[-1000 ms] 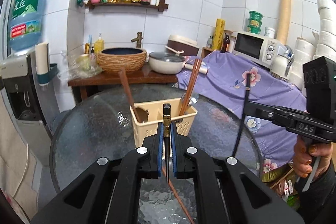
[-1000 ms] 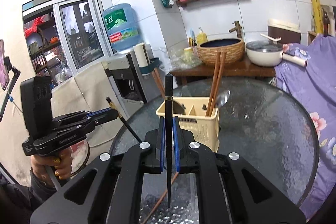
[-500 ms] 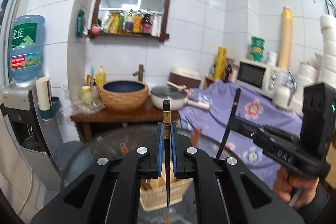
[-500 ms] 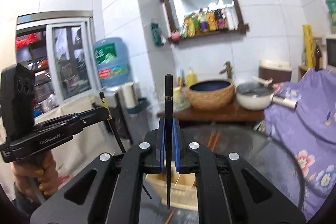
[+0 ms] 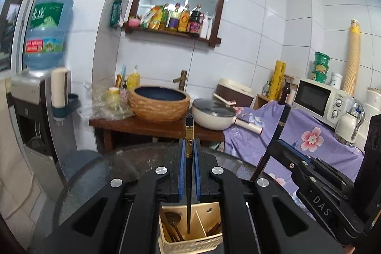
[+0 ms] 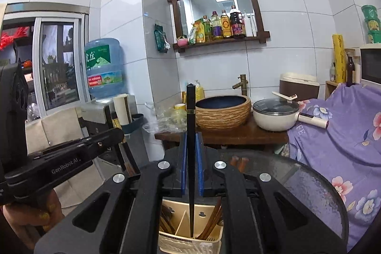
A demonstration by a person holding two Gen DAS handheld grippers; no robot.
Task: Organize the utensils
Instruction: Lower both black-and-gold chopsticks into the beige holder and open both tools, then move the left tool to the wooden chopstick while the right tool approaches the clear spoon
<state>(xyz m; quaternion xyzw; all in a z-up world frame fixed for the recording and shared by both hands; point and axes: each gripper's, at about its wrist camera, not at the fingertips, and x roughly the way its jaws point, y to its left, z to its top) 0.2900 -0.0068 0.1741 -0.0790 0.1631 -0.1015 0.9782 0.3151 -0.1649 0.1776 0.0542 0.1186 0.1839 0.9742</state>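
- Left gripper (image 5: 189,154), right gripper (image 6: 191,151): each clamped on one black chopstick (image 5: 189,173), tips down.
- Step: carrying the pair above cream caddy (image 5: 190,241).
- Next: lower tips into one compartment, release.

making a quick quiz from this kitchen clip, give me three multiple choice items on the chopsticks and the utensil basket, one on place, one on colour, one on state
1. Where is the cream utensil basket?
A. on the wooden sink stand
B. on the glass table, below both grippers
C. on the purple cloth

2. What colour is the chopstick in the right gripper?
A. black
B. red
C. white

3. How does the left gripper stand?
A. wide open, holding nothing
B. shut on a spoon
C. shut on a black chopstick

Answers:
1 B: both wrist views look down on the basket on the glass table.
2 A: the stick between the blue pads is black from end to end.
3 C: its pads clamp a black chopstick with a gold band, tip over the basket.
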